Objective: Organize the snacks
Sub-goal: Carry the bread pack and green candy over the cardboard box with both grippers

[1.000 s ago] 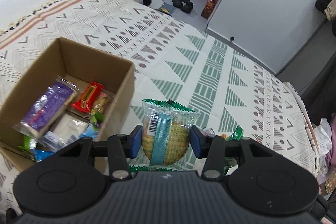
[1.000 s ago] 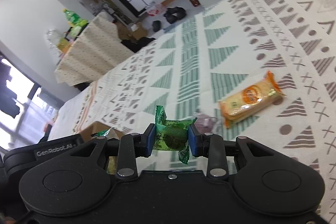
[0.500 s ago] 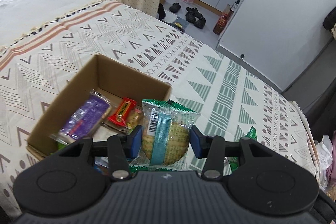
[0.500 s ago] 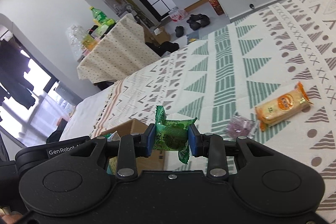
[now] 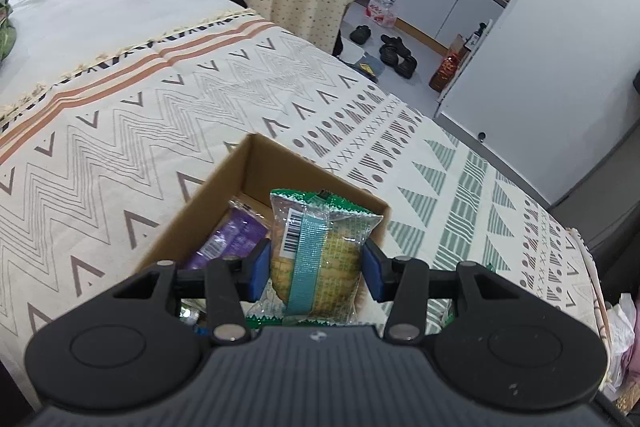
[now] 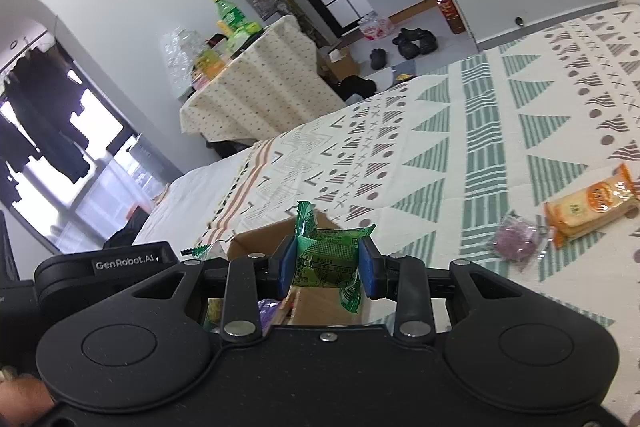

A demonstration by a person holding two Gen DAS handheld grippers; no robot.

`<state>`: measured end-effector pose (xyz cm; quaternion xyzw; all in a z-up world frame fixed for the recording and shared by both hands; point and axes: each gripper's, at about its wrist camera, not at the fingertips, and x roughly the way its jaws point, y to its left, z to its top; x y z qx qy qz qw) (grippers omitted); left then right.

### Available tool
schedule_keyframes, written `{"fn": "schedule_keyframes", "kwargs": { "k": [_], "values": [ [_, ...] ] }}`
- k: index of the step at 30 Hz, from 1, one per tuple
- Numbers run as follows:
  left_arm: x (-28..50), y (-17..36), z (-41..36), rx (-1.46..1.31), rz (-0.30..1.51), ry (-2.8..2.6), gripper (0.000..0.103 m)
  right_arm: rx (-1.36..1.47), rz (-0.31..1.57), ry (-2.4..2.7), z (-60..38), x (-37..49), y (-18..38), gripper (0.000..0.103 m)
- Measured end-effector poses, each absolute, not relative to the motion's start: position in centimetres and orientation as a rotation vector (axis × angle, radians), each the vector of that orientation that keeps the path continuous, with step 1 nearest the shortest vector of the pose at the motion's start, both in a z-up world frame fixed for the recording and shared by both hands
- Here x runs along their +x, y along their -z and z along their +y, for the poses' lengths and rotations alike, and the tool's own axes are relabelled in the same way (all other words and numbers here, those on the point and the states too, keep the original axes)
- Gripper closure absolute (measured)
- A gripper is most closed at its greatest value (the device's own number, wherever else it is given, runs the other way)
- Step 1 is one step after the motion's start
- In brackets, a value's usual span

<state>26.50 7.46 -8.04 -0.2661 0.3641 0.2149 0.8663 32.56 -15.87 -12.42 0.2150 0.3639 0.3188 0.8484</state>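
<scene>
Since the earlier frames both hands have carried their snacks across the bed toward the cardboard box [image 5: 256, 183], which sat off to the left of the left wrist view and now lies straight ahead under the left gripper [image 5: 316, 269]; in the right wrist view the box [image 6: 320, 297] has likewise come in from the lower left edge to sit behind the held packet. The step in hand is the carry-and-drop: two snacks are being brought to the box together. The left fingers [image 5: 259, 269] are clenched on a clear-wrapped round biscuit pack [image 5: 316, 251] with a green top edge and a teal strip, held upright between the blue pads, which press on both its sides. It hangs over the open box, where a purple packet [image 5: 230, 239] already lies. The right gripper [image 6: 327, 263] grasps a small green packet [image 6: 326, 259] in the same way, its fingers [image 6: 286, 265] closed narrowly on the wrapper, at the box's near corner. The next move likely calls for bringing each gripper a little further over the opening, lowering it and then parting the fingers, one hand after the other so that the two do not crowd the box. Two snacks remain on the bedspread [image 6: 480, 131] to the right, an orange cracker pack [image 6: 592, 205] and just beside it a small purple sweet [image 6: 516, 237], so the sorting seems well along but unfinished.
</scene>
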Motion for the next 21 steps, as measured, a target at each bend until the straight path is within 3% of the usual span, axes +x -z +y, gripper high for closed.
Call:
{"fn": "schedule_keyframes", "kwargs": {
  "k": [21],
  "values": [
    [28.9, 11.1, 14.2, -0.647, 0.773, -0.394, 0.056, 0.345, 0.766, -0.624, -10.8, 31.1, 11.5, 0.071]
  ]
}}
